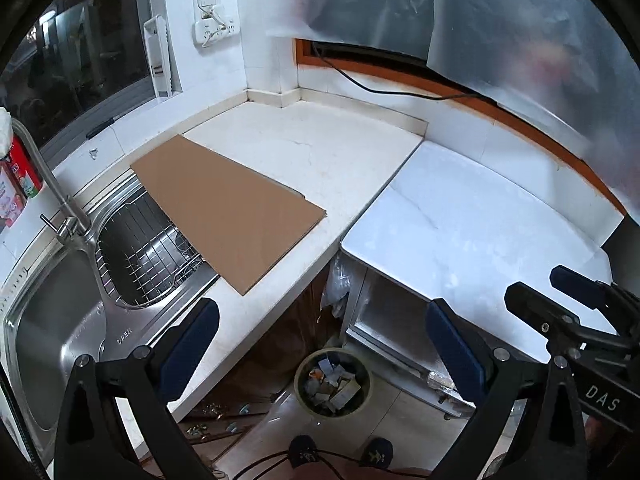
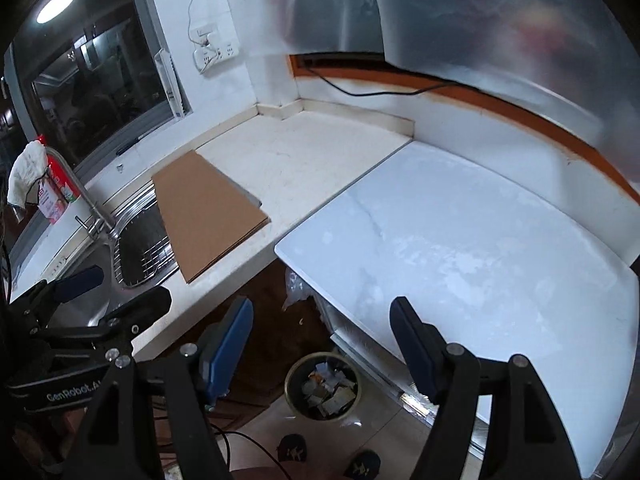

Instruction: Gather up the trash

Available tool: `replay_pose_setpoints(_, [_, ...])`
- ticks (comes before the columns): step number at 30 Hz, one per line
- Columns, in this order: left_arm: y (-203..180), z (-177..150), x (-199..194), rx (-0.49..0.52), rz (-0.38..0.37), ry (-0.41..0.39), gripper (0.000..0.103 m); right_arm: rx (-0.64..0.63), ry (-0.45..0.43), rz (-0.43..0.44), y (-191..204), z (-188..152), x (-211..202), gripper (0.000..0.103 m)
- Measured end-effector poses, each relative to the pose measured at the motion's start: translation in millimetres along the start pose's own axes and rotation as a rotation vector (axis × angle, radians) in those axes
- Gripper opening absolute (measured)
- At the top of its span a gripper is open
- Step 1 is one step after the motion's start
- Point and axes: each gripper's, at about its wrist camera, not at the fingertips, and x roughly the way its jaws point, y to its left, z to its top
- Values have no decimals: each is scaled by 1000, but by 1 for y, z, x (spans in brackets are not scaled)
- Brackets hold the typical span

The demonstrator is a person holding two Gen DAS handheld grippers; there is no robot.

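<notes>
left gripper (image 1: 320, 336) jaws wide, empty | right gripper (image 2: 322, 334) jaws wide, empty | round olive-rimmed waste bin (image 1: 333, 382) on floor below counter edge, holds paper scraps | flat brown cardboard sheet (image 1: 228, 216) at sink-side counter edge, maybe left | pale stone countertop (image 1: 320, 152) otherwise bare, looks near done

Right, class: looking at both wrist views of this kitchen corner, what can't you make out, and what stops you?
- Trash bin: its scraps are too small to identify in either view.
- Sink: the cardboard sheet covers part of its rack; the left gripper, open and empty, hides the near rim.
- Window: plastic film blurs everything behind it.
- Red package: print too small; a cloth hides part.
- Right gripper: open, empty.
</notes>
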Motion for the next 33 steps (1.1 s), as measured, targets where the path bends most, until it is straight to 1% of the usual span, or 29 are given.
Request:
replay_pose_setpoints(6, [5, 2, -6, 8, 3, -20, 102, 9, -28, -29, 9, 2, -9, 72])
replay_pose_setpoints(15, [6, 7, -5, 21, 1, -22, 102, 22, -48, -50, 19, 0, -14, 72])
replay_pose_setpoints(33, [-2, 14, 4, 48, -15, -27, 101, 74, -52, -75, 13, 3, -11, 72])
